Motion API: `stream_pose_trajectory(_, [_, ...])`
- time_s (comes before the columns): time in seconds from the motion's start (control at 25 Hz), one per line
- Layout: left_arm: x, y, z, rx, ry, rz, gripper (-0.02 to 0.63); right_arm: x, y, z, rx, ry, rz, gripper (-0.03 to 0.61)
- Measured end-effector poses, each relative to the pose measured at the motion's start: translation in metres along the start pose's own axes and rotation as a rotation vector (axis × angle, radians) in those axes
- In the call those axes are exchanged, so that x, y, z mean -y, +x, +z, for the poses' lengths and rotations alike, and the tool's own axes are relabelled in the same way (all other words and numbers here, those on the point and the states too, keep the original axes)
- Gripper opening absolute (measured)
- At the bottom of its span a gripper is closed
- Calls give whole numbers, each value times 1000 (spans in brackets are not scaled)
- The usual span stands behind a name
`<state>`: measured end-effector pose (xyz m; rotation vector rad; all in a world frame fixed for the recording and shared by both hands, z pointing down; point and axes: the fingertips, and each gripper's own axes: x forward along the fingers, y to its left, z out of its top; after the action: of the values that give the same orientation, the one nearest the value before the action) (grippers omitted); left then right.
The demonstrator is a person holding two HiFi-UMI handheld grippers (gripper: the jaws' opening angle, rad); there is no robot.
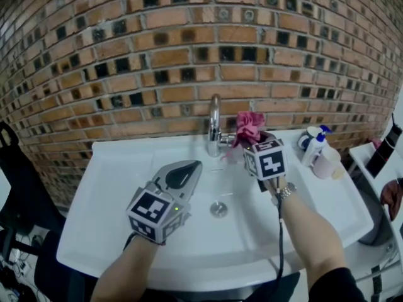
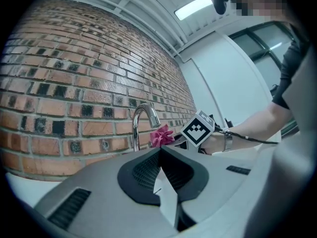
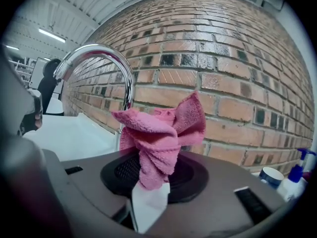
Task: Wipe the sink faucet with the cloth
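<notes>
White sink [image 1: 113,168], drain [image 1: 218,209] in the bowl, pump bottle [image 1: 317,145] on the right ledge. Right gripper [image 1: 247,145] pinches the bunched pink cloth [image 1: 249,128], which stands upward just right of the upright faucet [image 1: 215,124], spout curving over the bowl. Left gripper [image 1: 191,167] jaws pressed together, empty

place: washbasin corner inside a workshop-like hall | fixtures: white sink [image 1: 107,187] with chrome faucet [image 1: 215,121] set against a bare brick wall [image 1: 189,43] | on rim: blue-topped pump bottle [image 1: 317,145] | overhead: ribbed ceiling, strip light [image 2: 195,6], tall window [image 2: 270,41] | floor: loose cables [image 1: 16,266] at the sink's left
</notes>
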<state>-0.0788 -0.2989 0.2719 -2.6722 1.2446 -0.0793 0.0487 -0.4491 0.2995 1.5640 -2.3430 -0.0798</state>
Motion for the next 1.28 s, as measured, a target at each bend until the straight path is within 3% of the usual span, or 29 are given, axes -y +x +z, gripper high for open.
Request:
stream_pose_trajectory(0.48, [-7,-6,10,-15,21,33,5,-39,-69,28,83,14,72,133])
stream_pose_trajectory(0.84, [28,-30,42,20,32,23,5,-70,-124,34,139,21,126,133])
stream_pose_trajectory(1.28, [74,-79,47,24,-12,41,5,-108,-200,29,174,32,161,133])
